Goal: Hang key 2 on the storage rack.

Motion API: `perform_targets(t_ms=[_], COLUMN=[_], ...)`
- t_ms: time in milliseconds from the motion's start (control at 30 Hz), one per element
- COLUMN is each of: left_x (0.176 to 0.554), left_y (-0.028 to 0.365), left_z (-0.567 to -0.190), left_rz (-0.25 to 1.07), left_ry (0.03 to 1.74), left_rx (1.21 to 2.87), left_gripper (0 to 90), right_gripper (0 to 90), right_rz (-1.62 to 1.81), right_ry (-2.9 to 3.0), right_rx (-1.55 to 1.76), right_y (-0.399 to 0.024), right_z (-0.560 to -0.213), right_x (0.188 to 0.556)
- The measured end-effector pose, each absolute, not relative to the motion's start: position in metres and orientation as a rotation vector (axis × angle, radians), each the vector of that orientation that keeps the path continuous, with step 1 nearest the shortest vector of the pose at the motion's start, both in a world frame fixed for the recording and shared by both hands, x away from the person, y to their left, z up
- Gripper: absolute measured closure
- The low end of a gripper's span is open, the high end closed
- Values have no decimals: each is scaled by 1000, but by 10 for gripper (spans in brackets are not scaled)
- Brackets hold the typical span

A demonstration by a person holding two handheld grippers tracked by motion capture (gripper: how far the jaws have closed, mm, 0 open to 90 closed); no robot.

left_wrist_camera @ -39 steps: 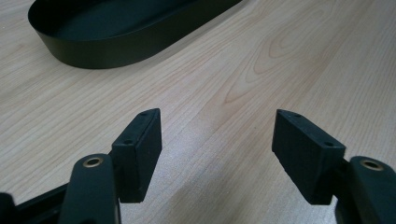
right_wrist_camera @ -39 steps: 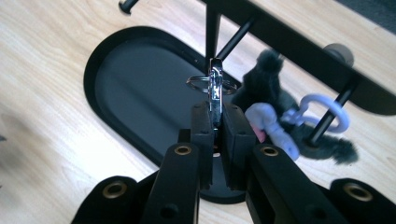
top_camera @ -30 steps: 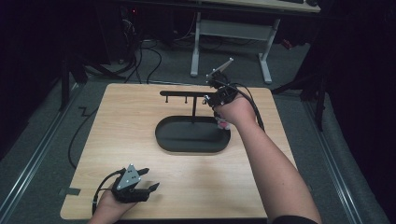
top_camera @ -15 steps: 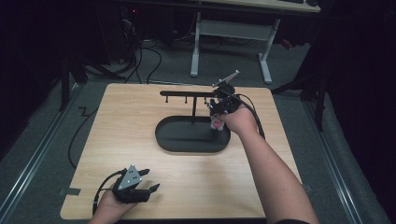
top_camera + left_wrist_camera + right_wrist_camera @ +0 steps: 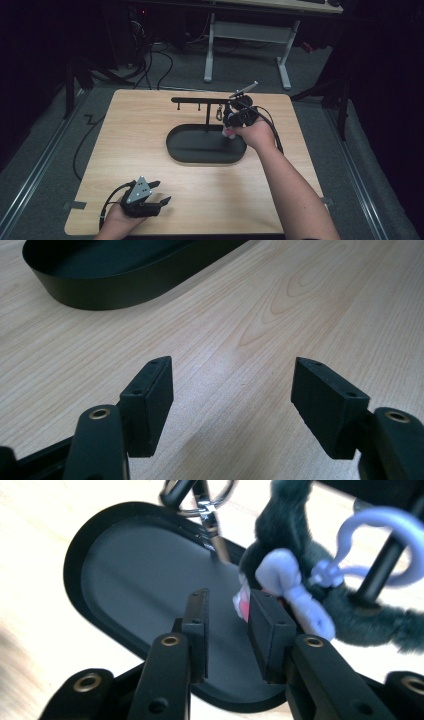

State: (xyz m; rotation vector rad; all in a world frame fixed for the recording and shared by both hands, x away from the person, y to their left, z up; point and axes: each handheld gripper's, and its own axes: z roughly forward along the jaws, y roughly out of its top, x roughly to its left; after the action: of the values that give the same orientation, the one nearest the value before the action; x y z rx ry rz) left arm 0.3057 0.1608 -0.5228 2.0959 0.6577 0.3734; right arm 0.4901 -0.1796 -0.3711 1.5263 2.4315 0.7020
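Note:
A black oval tray point(image 5: 172, 150) carries a black hook stand point(image 5: 197, 100) in the middle of the wooden table point(image 5: 125, 130). In the right gripper view a dark fluffy toy point(image 5: 280, 520) with a lilac bow point(image 5: 285, 575) hangs by a lilac clasp point(image 5: 380, 525) on the stand's right end. My right gripper point(image 5: 227, 605) is over the tray point(image 5: 75, 565) just left of the toy, its jaws a little apart with nothing clamped between them. Open, my left gripper point(image 5: 160, 192) rests at the table's front left, empty in its own view point(image 5: 232, 375).
A metal snap ring point(image 5: 207, 510) hangs from another hook on the stand. The tray's wall point(image 5: 100, 287) lies ahead of the left gripper. Desk legs and cables stand on the floor beyond the table's far edge.
My right hand and gripper have come down and toward the person from the stand's right end. The left gripper has stayed still.

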Motion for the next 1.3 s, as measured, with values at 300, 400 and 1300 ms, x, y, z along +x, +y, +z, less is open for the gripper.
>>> perform_targets(t_ms=[300, 400, 1300], left_x=[307, 307, 307], left_y=[160, 160, 153], left_z=[-523, -523, -525], left_rz=[379, 377, 383], left_ry=[664, 668, 667], left_rx=[2093, 2095, 2118], left_gripper=[338, 339, 340], right_gripper=[594, 560, 337], right_rz=[714, 743, 1038], right_ry=[2453, 2456, 2298], right_rx=[1495, 1461, 1367], right_y=[-185, -189, -244], right_z=[-393, -402, -491], right_x=[462, 452, 349])
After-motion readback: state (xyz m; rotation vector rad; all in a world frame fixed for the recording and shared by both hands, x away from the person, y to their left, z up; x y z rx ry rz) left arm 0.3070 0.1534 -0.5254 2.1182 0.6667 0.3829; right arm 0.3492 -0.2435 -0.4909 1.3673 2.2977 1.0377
